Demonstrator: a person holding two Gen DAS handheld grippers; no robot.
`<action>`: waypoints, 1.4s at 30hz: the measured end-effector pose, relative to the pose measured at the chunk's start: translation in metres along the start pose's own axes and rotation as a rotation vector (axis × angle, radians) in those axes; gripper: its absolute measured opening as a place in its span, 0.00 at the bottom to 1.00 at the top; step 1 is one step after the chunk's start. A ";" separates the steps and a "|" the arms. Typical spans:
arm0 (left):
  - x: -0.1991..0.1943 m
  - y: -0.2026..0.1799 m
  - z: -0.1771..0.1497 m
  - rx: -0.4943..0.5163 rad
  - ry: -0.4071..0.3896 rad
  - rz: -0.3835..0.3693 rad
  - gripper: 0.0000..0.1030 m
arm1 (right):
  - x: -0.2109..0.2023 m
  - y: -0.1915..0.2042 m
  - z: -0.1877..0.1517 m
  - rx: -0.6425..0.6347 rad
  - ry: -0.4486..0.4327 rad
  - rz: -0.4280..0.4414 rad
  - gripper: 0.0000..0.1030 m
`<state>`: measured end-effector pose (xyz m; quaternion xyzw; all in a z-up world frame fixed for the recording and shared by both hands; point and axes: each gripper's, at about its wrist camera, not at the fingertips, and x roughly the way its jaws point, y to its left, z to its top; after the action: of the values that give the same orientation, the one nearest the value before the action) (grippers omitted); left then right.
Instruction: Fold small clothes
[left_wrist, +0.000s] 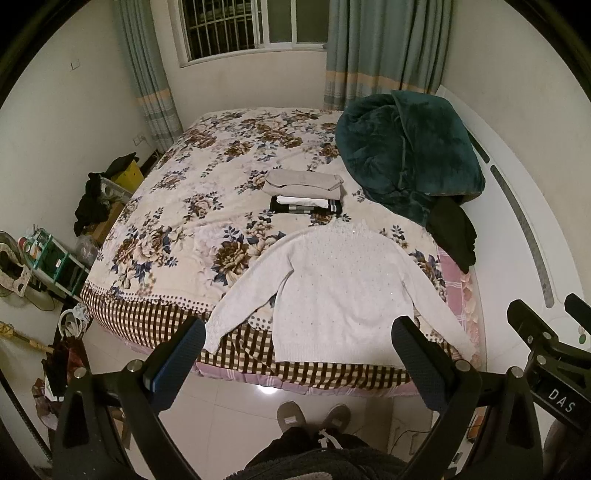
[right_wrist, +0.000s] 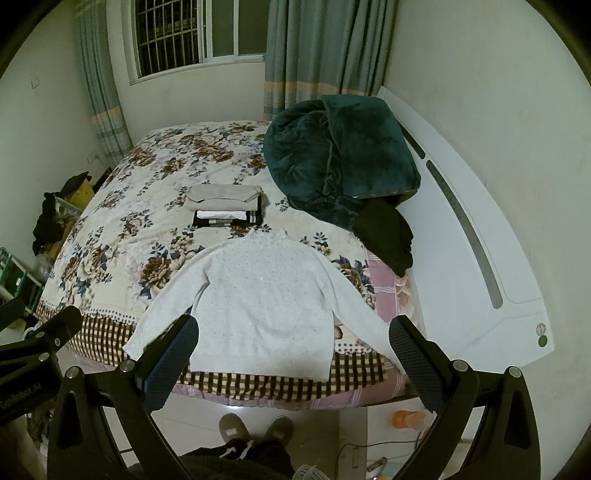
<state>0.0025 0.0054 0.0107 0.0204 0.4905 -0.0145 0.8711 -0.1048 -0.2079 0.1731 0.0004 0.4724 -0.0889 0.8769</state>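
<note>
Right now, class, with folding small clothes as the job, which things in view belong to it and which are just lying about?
Job: white sweater, folded stack, left tongs, right tongs.
Lying about: green blanket, dark garment, yellow box.

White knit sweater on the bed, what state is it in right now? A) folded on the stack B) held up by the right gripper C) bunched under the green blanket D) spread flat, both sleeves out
D: the white knit sweater lies flat on the floral bedspread with both sleeves out, in front of the folded clothes stack; the left gripper and right gripper are open and hold nothing.
</note>
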 end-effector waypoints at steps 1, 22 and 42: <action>0.001 0.000 -0.001 0.000 0.000 -0.001 1.00 | 0.000 0.000 0.001 -0.001 0.000 0.000 1.00; -0.001 0.002 -0.002 -0.002 -0.006 -0.006 1.00 | -0.001 0.001 0.000 -0.001 -0.004 -0.006 1.00; 0.034 -0.009 0.021 0.008 -0.003 0.023 1.00 | 0.058 -0.014 0.009 0.085 0.062 -0.070 1.00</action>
<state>0.0379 -0.0049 -0.0074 0.0295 0.4889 -0.0063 0.8718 -0.0682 -0.2320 0.1314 0.0241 0.4947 -0.1393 0.8575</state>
